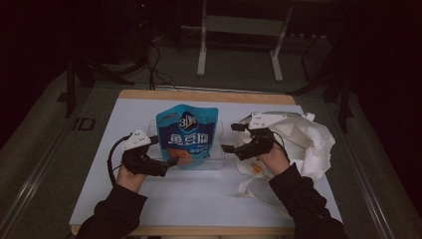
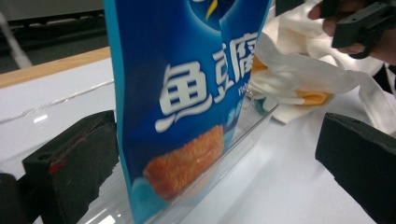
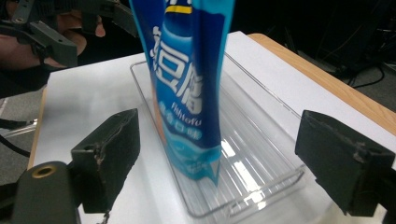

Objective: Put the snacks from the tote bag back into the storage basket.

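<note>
Table (image 1: 199,199): white top with a wooden far edge, person seated at the near side.

Cloth bag (image 1: 308,137): white, crumpled, at the right of the table, behind and under the right hand; an orange patch shows among its folds.

Clear plastic tray (image 3: 261,154): shallow, ribbed floor, set mid-table, long axis running left to right between the two grippers.

Fish tofu snack pouch (image 1: 188,135): blue, standing upright in the tray, long axis vertical, printed face toward the person, its bottom edge resting on the tray floor toward the near wall.

Left gripper (image 1: 166,162): just left of the pouch's lower corner and the nearer of the two. Jaws spread wide; the left gripper view puts the pouch's edge between them, close to one jaw, not pinched. Forearm enters from below, angled inward.

Right gripper (image 1: 230,138): right of the tray, jaws parted and empty, aimed leftward along the tray at the pouch's narrow side edge. Hand rests over the cloth bag.
</note>
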